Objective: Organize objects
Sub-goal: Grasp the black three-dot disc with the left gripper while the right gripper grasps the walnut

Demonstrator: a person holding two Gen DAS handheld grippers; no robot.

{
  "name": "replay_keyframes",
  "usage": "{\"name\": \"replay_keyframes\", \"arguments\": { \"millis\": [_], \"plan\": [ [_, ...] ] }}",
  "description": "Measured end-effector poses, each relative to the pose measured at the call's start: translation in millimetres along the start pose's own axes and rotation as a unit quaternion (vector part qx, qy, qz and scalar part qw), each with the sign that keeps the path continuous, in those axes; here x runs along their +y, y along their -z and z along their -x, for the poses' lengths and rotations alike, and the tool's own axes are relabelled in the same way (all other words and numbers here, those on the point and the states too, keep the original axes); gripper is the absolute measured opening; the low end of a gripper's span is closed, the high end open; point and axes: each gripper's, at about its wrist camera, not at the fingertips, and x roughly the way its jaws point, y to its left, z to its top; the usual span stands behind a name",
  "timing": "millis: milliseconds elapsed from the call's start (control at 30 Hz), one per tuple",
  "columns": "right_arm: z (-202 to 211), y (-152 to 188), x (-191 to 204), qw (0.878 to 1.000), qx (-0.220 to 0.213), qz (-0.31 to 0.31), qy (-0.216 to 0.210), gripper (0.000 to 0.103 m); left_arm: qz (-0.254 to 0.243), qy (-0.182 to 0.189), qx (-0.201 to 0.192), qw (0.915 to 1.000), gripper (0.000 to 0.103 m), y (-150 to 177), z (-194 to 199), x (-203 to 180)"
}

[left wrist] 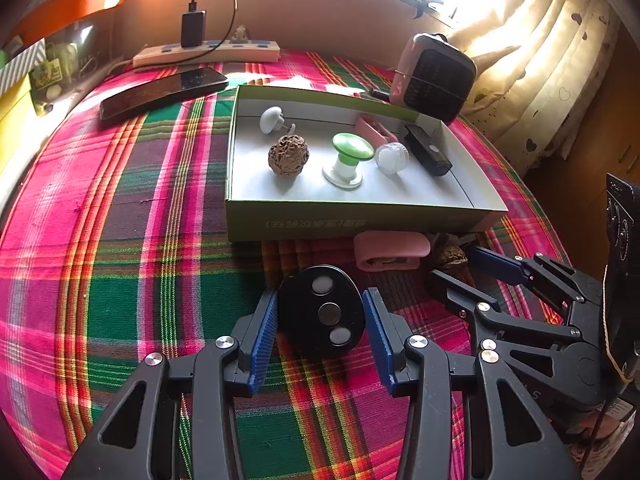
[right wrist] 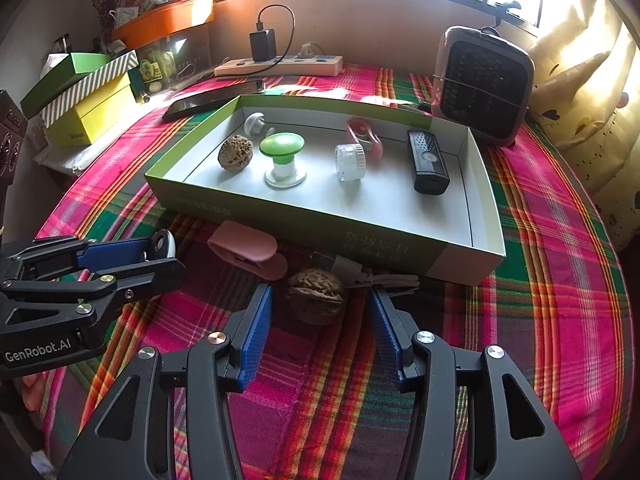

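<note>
The printed characters on the shallow green cardboard box were too blurred to read, and the right gripper half hid a wrinkled brown walnut.

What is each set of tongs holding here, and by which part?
The left tongs bracket the black disc across its rim; whether the pads clamp it cannot be told. The right tongs hold nothing, open around the walnut.

Plaid tablecloth carries green box, phone, power strip.

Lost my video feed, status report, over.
Left tongs around black disc, not clamped. Right tongs open, straddling walnut. Box ahead; pink clip between.
</note>
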Motion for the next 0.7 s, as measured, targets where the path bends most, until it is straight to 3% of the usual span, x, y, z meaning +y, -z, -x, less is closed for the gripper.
{"name": "replay_keyframes", "arguments": {
  "millis": [433, 700],
  "plan": [
    [-1.3, 0.8, -2.6, 1.000, -0.002, -0.009, 0.002, 0.050, 0.000, -0.001, 0.000, 1.0000, 0.041, 0.0, -0.4, -0.1],
    [0.5, 2.2, 0.0, 1.000, -0.005, -0.005, -0.009, 0.036, 0.001, -0.002, 0.000, 1.0000, 0.041, -1.0, -0.3, 1.9]
  ]
}}
